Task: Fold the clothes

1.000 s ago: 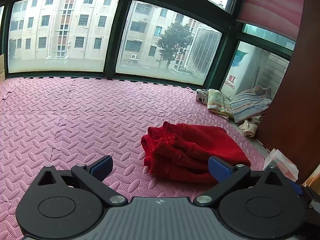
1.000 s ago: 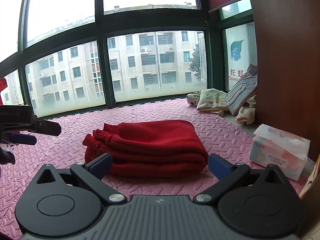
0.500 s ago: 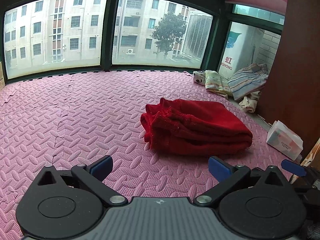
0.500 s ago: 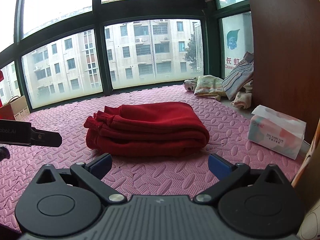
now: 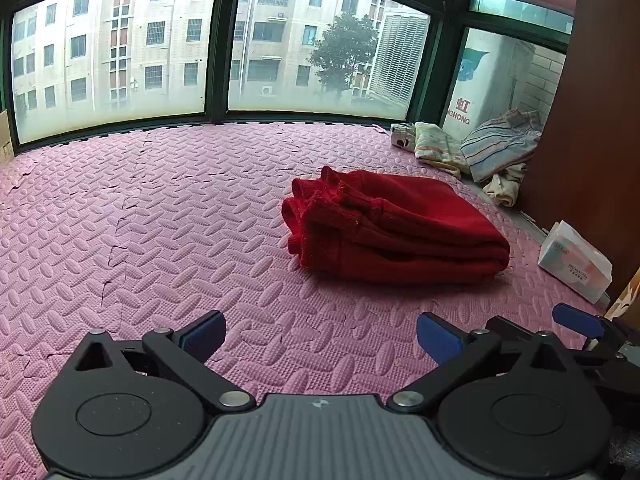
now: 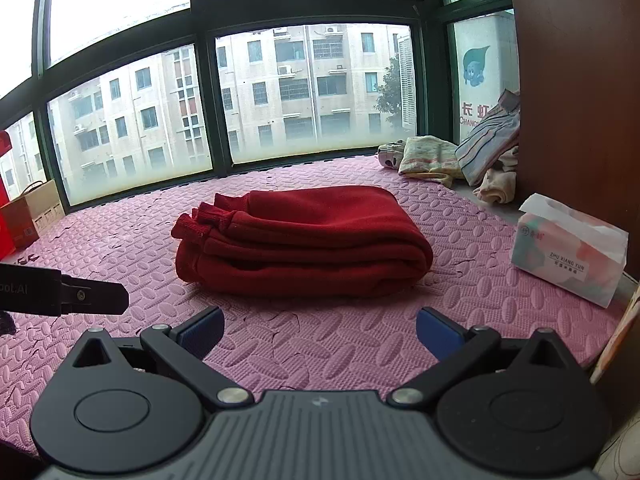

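Currently red garment [image 6: 304, 240] lies folded in layers toward the mat's [image 5: 160, 220] right edge, both left gripper [image 5: 320, 336] and right gripper [image 6: 318, 330] spread, empty, short of it; risk: nudging the loose cuffed end would spill the stack.

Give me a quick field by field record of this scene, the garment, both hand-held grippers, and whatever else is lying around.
garment: folded red fleece garment, lying on the mat, untouched
surface: pink textured foam mat
left hand-held gripper: open, empty, short of the garment
right hand-held gripper: open, empty, short of the garment
nearby: white tissue pack to the right of the garment
far corner: pile of striped and pale clothes
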Motion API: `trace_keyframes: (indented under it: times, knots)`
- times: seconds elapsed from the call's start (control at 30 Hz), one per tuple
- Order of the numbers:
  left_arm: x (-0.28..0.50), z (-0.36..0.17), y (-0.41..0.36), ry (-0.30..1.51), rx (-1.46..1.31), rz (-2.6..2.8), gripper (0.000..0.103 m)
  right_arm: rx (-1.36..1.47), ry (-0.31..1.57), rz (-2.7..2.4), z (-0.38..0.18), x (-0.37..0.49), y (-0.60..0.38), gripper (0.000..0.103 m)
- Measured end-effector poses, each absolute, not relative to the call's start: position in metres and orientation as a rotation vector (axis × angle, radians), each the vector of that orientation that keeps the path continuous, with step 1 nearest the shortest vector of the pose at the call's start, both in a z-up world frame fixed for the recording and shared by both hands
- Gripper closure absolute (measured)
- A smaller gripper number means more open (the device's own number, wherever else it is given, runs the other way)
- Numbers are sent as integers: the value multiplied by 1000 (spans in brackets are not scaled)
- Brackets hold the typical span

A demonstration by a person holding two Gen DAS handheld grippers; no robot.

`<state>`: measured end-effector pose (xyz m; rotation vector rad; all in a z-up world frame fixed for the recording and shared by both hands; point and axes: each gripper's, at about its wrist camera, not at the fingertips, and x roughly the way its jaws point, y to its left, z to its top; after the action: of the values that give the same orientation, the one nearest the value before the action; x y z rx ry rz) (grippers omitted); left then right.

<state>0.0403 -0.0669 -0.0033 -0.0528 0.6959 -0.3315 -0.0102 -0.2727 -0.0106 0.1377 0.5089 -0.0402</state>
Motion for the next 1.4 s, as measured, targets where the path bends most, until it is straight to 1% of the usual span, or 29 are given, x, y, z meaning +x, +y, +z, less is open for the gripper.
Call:
trace_keyframes:
  times: [0.73,1.4]
  knots:
    - [34,-22,-77,750,-27,-319,0,172,557,-45,-31,-3,-282,0]
    - [9,-12,-83,723,7,-325,0,164,514,-32,-20,-17,-276,0]
